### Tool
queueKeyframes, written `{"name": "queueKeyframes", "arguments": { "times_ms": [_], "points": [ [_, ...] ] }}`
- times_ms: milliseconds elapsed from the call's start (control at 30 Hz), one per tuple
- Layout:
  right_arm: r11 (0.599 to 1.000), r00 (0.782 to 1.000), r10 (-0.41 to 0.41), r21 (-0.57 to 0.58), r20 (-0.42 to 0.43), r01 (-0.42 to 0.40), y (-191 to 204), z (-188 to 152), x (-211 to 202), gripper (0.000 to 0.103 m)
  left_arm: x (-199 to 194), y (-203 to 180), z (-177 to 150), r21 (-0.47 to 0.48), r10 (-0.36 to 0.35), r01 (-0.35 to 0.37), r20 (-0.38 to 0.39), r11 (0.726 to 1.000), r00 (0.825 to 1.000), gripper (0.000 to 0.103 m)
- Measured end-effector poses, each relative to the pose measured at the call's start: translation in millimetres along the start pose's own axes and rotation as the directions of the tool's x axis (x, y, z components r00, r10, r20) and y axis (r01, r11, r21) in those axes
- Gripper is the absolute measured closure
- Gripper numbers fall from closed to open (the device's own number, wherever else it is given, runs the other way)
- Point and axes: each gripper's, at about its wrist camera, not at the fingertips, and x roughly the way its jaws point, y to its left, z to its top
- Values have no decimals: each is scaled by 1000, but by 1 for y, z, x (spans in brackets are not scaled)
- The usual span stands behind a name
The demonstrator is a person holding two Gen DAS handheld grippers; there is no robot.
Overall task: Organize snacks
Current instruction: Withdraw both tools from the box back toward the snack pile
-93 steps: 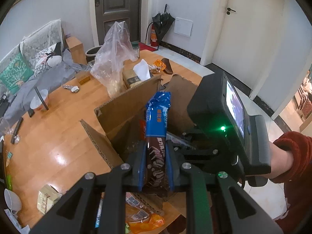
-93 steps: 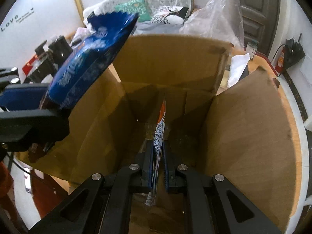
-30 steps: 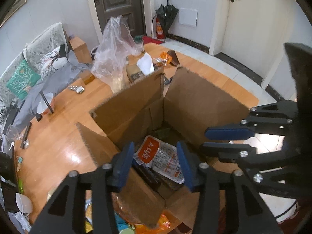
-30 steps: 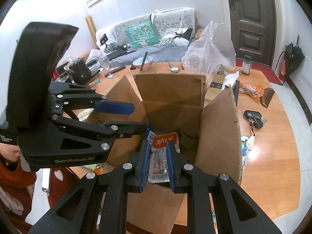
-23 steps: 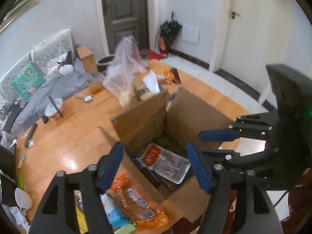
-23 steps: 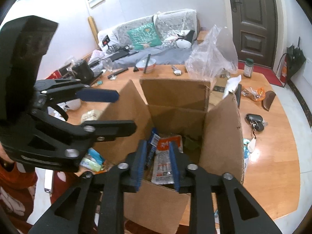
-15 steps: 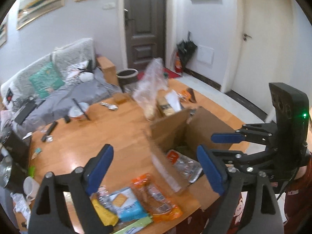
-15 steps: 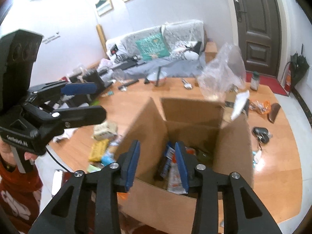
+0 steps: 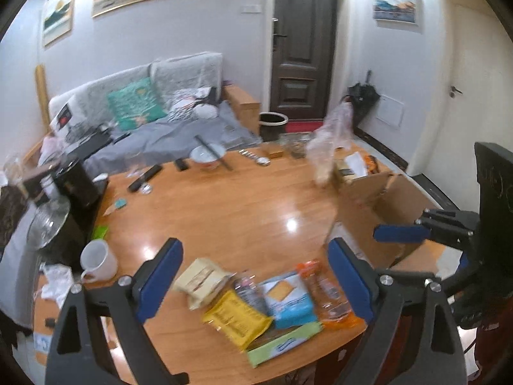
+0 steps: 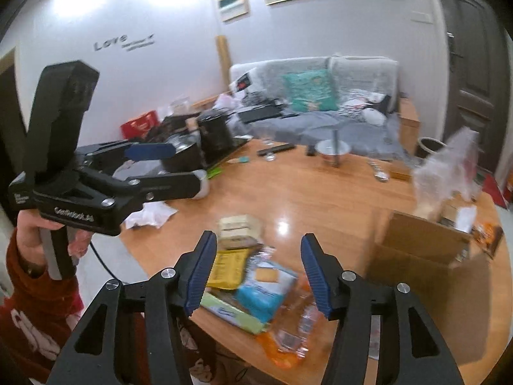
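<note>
Wooden table (image 9: 243, 211), 1 cardboard box (image 9: 381, 211), approx 6 snack packs (image 9: 263, 301) (blurred), both grippers (image 9: 253, 276) (image 10: 256, 266) empty, jaws opening.

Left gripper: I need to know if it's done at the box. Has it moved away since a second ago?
Yes. The left gripper, jaws opening and empty, has swung off the cardboard box to over the snack packets.

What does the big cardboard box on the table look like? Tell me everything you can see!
The cardboard box is plain brown, corrugated-looking cardboard with no print showing. It stands upright on the wooden table, its top flaps open and sticking up. In the left wrist view it sits at the table's right side, beyond the pile of snack packets and apart from them. A crinkly clear plastic bag stands right behind it. From here its inside is mostly hidden. Neither gripper touches it.
</note>
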Motion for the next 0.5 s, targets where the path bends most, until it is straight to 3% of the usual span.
{"name": "queueKeyframes", "arguments": {
  "times_ms": [167, 500],
  "points": [
    [998, 996, 65, -15, -67, -66, 29, 1, 51, 46, 10, 39, -25, -46, 27, -29, -52, 999, 998, 13],
    [996, 981, 64, -51, -181, -74, 61, -32, 152, 27, 50, 96, -74, -115, 38, -55, -143, 992, 989, 13]
  ]
}}
